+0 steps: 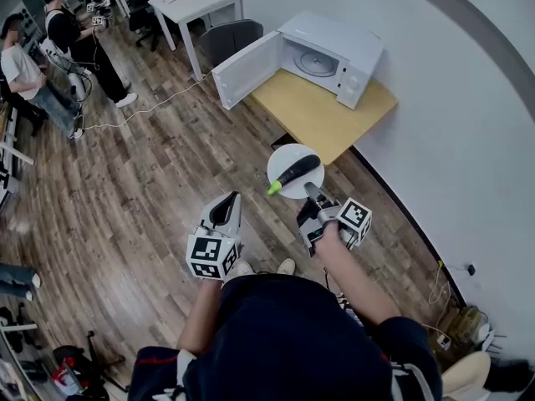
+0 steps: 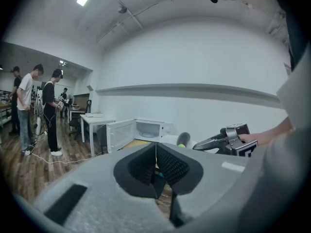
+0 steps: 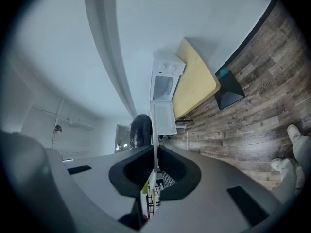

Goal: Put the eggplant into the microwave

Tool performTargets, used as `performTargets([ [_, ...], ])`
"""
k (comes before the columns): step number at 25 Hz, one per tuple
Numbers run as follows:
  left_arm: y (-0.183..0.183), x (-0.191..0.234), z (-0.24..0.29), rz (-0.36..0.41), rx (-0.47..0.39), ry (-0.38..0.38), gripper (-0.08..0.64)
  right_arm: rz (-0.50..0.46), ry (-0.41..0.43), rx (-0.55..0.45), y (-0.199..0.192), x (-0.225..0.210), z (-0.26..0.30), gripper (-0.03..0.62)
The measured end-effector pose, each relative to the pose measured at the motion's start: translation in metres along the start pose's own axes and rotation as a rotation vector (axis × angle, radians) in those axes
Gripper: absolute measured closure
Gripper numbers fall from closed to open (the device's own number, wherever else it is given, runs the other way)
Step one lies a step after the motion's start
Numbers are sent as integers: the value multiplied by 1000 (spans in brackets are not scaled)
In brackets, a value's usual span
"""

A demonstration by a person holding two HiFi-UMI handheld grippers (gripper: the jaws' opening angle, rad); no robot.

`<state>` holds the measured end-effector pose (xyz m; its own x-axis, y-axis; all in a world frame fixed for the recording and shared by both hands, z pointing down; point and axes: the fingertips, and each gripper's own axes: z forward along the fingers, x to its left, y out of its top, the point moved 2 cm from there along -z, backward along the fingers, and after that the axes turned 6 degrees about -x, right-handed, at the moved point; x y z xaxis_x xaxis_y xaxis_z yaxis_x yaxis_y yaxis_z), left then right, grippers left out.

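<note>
A dark eggplant (image 1: 299, 170) with a green stem end lies on a round white plate (image 1: 284, 159) that hangs above the wooden floor. My right gripper (image 1: 311, 192) is shut on the plate's near rim. In the right gripper view the plate (image 3: 154, 130) shows edge-on between the jaws, with the eggplant (image 3: 141, 130) to its left. My left gripper (image 1: 227, 200) hangs to the plate's left, shut and empty; its own view shows the jaws (image 2: 155, 150) pressed together. The white microwave (image 1: 322, 57) stands ahead on a wooden table (image 1: 334, 119), its door (image 1: 247, 69) swung wide open and the turntable bare.
A white wall runs along the right side. A dark chair (image 1: 230, 38) and a white desk (image 1: 196, 5) stand beyond the microwave door. Two people (image 1: 63, 32) stand at the far left, and a white cable (image 1: 142, 107) trails across the floor.
</note>
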<state>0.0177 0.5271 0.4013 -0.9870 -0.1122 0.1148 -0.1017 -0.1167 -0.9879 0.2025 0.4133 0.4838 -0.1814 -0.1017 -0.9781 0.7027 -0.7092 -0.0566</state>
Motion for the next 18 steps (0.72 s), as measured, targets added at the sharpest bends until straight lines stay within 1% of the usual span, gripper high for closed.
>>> performTargets([
  [4,-4,-12,14,1,3,5,543,4,-22,15,15,-8,1,566],
  [10,-16,-26,28,6,27,1,543,7,-27,12,40,-15,4,566],
  [14,-20,-28,38,4,40,5,543,15,-18,9,54,-16,9,566],
  [18,-16,-25,53,16,42,1,542,18,-19,12,62,-18,20,566],
])
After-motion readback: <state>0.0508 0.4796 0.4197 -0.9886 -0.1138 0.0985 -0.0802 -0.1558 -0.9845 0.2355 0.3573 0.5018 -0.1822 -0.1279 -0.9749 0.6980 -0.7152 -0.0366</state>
